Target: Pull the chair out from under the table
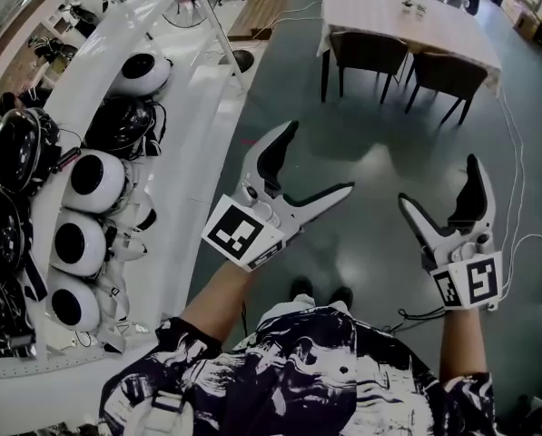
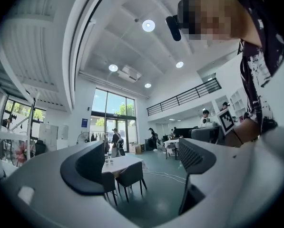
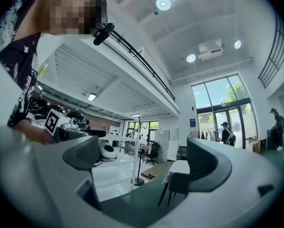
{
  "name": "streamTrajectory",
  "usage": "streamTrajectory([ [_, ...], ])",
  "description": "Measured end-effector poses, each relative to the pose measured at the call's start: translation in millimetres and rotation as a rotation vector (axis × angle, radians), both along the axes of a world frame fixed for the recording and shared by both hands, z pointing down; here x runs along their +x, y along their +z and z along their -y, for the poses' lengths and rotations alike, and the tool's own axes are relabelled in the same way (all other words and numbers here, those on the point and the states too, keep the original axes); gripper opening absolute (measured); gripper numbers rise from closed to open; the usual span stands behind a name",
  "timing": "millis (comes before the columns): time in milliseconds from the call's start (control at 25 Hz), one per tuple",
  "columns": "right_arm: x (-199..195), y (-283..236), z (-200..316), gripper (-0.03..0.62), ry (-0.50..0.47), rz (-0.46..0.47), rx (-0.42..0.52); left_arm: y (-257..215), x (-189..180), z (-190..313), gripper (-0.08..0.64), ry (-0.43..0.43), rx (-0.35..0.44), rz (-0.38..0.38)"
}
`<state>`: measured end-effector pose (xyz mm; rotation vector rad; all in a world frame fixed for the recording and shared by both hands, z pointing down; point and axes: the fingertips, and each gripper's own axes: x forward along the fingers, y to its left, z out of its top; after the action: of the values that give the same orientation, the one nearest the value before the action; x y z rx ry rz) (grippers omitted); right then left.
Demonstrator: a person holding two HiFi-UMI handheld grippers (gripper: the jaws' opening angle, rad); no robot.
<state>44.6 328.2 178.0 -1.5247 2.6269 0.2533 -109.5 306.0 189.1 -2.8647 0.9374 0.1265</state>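
Observation:
A table under a white cloth (image 1: 407, 21) stands far ahead on the grey floor. Two dark chairs are pushed in at its near side, one on the left (image 1: 369, 53) and one on the right (image 1: 448, 75). My left gripper (image 1: 321, 156) and right gripper (image 1: 438, 180) are held out in mid-air well short of them, both open and empty. The left gripper view looks between the wide jaws of the left gripper (image 2: 142, 163) at the table (image 2: 120, 161) and a chair (image 2: 131, 175). In the right gripper view, the right gripper (image 3: 146, 158) frames the table's corner (image 3: 180, 166) and a chair (image 3: 179, 183).
A long white counter (image 1: 175, 80) runs along the left, with several round black-and-white shells (image 1: 93, 182) on it. A white pole on a round base (image 1: 241, 60) stands beside it. Cables (image 1: 516, 153) trail across the floor on the right. People stand far off by the glass doors (image 2: 115, 139).

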Motion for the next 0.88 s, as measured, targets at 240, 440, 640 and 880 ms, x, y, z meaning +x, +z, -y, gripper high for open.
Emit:
streamTrajectory([
  [240,28,14,3,0.517,-0.024,-0.010,-0.016,13,30,2,0.463,-0.008,-0.016,0.015],
  [440,45,13,8,0.517,-0.058,-0.030,-0.006,16,48,-1,0.462,-0.030,-0.026,0.012],
  [640,50,10,27,0.517,-0.068,-0.022,0.008,23,47,13,0.462,-0.041,-0.035,0.031],
  [880,33,13,77,0.517,-0.061,-0.039,0.023,31,38,68,0.462,-0.012,-0.026,0.015],
])
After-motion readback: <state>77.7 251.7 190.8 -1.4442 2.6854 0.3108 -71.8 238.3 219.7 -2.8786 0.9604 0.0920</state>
